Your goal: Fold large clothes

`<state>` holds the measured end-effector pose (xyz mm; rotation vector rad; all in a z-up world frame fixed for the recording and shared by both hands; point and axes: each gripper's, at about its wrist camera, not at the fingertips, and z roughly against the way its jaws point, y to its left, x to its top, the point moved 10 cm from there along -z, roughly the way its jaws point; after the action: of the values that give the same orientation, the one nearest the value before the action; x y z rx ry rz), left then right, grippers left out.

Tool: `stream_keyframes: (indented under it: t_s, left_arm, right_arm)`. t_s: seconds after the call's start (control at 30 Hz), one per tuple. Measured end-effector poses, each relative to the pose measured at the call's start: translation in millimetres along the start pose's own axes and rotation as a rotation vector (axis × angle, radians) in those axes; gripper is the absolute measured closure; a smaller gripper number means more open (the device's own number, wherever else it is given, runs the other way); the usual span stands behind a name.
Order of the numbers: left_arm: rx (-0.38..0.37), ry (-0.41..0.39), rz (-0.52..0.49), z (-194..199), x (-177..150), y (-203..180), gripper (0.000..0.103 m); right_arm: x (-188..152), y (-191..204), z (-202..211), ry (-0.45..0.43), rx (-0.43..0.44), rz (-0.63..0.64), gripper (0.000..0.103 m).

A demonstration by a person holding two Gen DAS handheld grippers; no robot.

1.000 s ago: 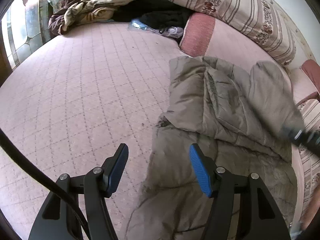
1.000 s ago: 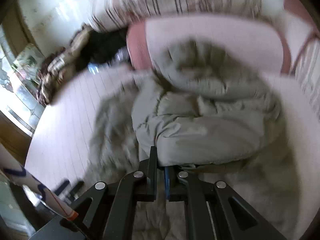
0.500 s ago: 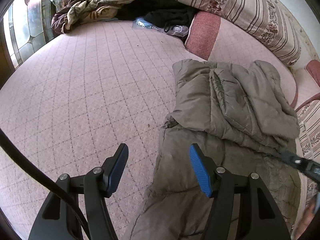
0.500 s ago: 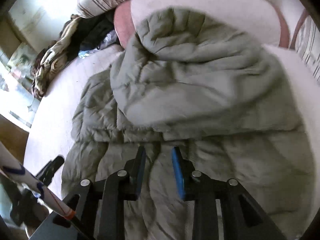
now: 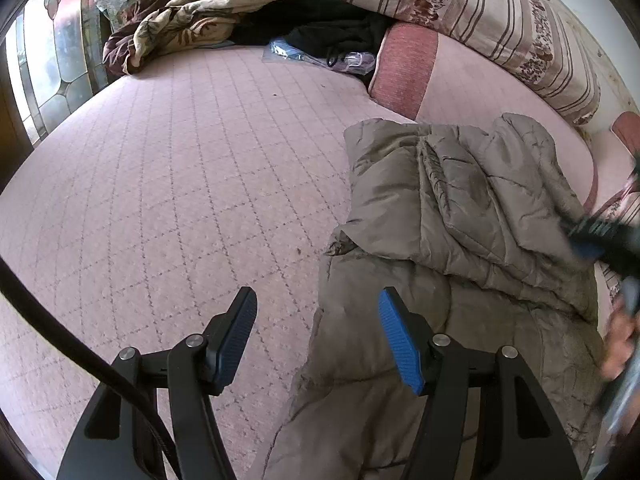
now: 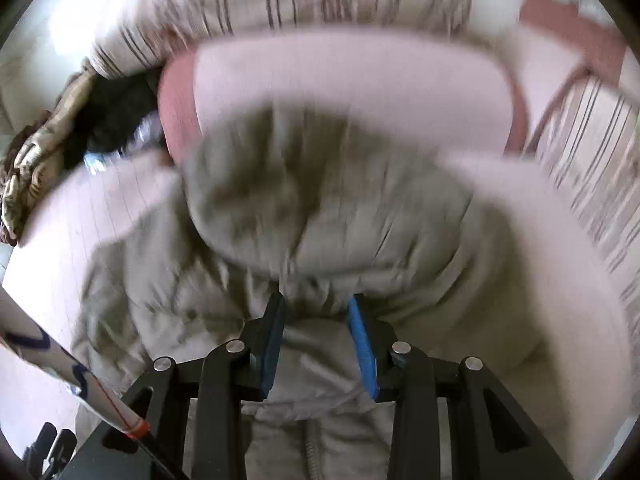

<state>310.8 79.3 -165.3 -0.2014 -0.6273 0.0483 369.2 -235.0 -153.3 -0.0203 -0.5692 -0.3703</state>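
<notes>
While tilted steeply downward, right gripper [image 6: 316, 308] jaws apart over jacket [image 6: 320, 220]

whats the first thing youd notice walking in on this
A puffy olive-grey jacket lies half folded on the pink quilted bed, beside a pink pillow. The right gripper, its jaws just opening, noses into the jacket's folds, while the left gripper hangs open at its near edge. Crumpled bedding is heaped at the far end.
</notes>
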Motion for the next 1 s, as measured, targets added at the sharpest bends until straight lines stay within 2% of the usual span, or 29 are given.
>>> stream_keyframes:
  t_s: [0.07, 0.1, 0.23, 0.5, 0.7, 1.0]
  left_arm:
    - [0.001, -0.005, 0.001, 0.9, 1.5, 0.4, 0.041]
    - [0.000, -0.005, 0.002, 0.9, 1.7, 0.7, 0.041]
    - [0.001, -0.006, 0.001, 1.6, 1.0, 1.3, 0.041]
    - [0.016, -0.015, 0.001, 3.3, 0.0, 2.5, 0.041]
    - [0.020, -0.025, 0.001, 6.4, 0.7, 3.4, 0.041]
    - [0.050, -0.046, -0.005, 16.2, -7.0, 7.9, 0.041]
  right_arm:
    - [-25.3, 5.2, -19.5, 0.083, 0.063, -0.043, 0.067]
    - [-34.8, 7.7, -23.6, 0.092, 0.063, -0.037, 0.067]
    - [-47.2, 21.5, -14.1, 0.065, 0.025, 0.096, 0.067]
    - [-60.0, 18.5, 26.7, 0.034, 0.064, 0.127, 0.067]
    - [-89.5, 17.4, 56.4, 0.039, 0.109, 0.145, 0.066]
    - [-128.1, -25.8, 102.5, 0.023, 0.044, 0.174, 0.061]
